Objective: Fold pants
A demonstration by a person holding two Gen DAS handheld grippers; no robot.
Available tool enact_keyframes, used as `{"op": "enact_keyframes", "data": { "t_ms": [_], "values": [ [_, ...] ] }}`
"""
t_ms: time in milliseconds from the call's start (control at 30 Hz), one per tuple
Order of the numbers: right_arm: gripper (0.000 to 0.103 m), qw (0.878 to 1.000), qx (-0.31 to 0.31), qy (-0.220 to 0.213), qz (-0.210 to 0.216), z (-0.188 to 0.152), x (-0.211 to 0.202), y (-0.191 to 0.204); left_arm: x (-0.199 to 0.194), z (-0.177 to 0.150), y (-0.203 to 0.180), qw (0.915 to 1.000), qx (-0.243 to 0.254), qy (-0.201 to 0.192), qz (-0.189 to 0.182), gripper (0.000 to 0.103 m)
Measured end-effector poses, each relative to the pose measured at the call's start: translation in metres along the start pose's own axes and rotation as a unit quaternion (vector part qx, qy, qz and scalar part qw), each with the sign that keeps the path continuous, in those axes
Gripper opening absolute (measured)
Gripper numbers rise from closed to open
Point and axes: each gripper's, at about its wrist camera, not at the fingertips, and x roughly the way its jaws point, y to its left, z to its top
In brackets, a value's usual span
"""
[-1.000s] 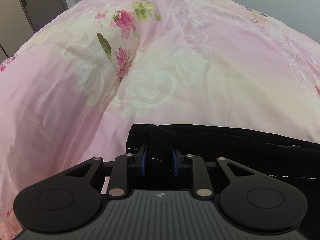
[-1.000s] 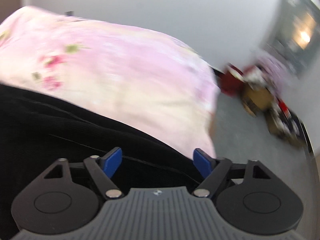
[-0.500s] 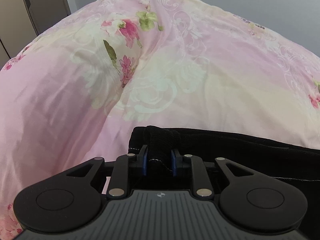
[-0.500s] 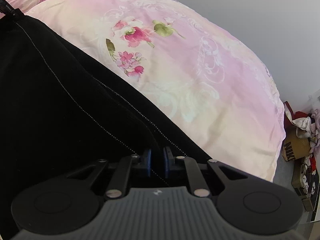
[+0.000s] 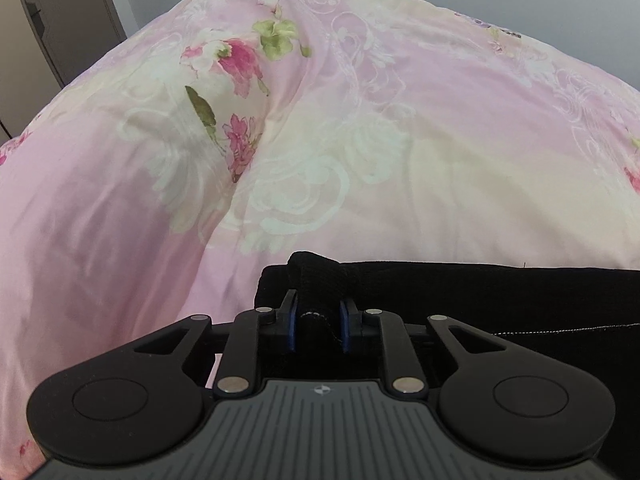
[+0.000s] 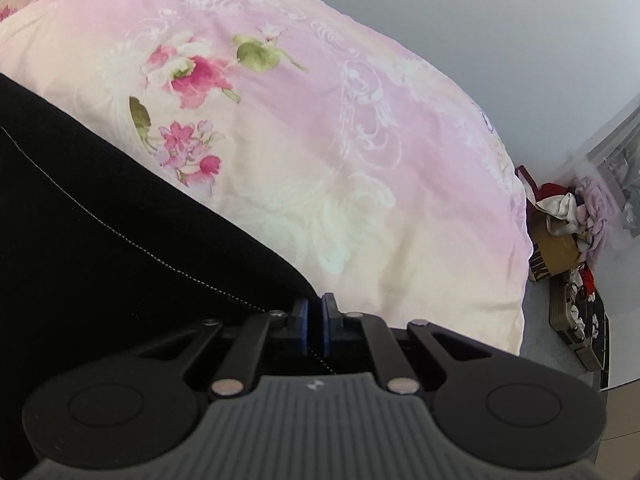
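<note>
**Both grippers pinching the pants on the bed**

The black pants [image 5: 480, 296] are lying across the pink floral quilt [image 5: 360, 140], stretching from one gripper to the other. The left gripper [image 5: 318, 322] is clamping a bunched corner of the cloth between its blue pads [image 5: 291, 326]. The right gripper [image 6: 316, 326] is squeezing a thin edge of the pants [image 6: 120, 248], its jaws nearly touching. Beyond the quilt's far corner, a box [image 6: 554, 256] heaped with clothes is sitting on the floor.
</note>
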Motion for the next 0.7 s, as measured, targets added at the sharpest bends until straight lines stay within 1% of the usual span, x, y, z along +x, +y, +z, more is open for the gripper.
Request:
{"op": "enact_keyframes", "data": {
  "t_ms": [33,100,133,167,200,233,267,333,433,467,567,633,700],
  "values": [
    [0.002,1.0,0.008,-0.001,-0.001,-0.001,0.004,-0.001,0.003,-0.001,-0.001,1.0,0.003,-0.002,0.002,0.024],
    [0.004,1.0,0.019,0.0,0.0,-0.002,0.009,-0.002,0.006,-0.003,0.0,1.0,0.005,-0.001,0.001,0.03],
    [0.007,1.0,0.02,-0.001,-0.004,-0.001,0.01,-0.001,0.005,-0.004,0.002,1.0,0.009,-0.003,0.0,0.037],
    [0.02,1.0,0.02,-0.003,-0.011,-0.001,0.009,-0.001,0.002,-0.004,0.007,0.9999,0.01,-0.007,-0.008,0.042],
    [0.028,1.0,0.021,-0.004,-0.022,0.0,0.007,0.0,-0.001,-0.004,0.012,0.9998,0.01,-0.008,-0.014,0.047],
    [0.043,0.999,0.021,-0.008,-0.029,0.0,0.003,-0.001,-0.005,-0.004,0.019,0.9998,0.006,-0.008,-0.015,0.058],
    [0.05,0.999,0.022,-0.014,-0.03,0.0,-0.002,-0.003,-0.011,-0.004,0.027,0.9998,-0.003,-0.011,-0.019,0.069],
    [0.052,0.998,0.044,-0.024,-0.032,-0.001,-0.017,-0.009,-0.025,-0.006,0.044,0.9985,-0.028,-0.019,-0.042,0.071],
    [0.065,0.995,0.085,-0.037,-0.025,-0.008,-0.043,-0.012,-0.045,-0.014,0.065,0.996,-0.063,-0.026,-0.058,0.071],
    [0.067,0.995,0.094,-0.041,-0.02,-0.013,-0.053,-0.011,-0.053,-0.018,0.071,0.9953,-0.071,-0.028,-0.059,0.071],
    [0.067,0.991,0.127,-0.041,0.0,-0.033,-0.081,-0.004,-0.069,-0.035,0.084,0.9936,-0.088,-0.023,-0.067,0.071],
    [0.068,0.988,0.151,-0.034,0.019,-0.05,-0.098,0.003,-0.079,-0.048,0.087,0.9927,-0.094,-0.024,-0.072,0.071],
    [0.068,0.985,0.165,-0.032,0.026,-0.069,-0.116,0.014,-0.091,-0.061,0.084,0.9923,-0.092,-0.032,-0.077,0.07]
  ]
}}
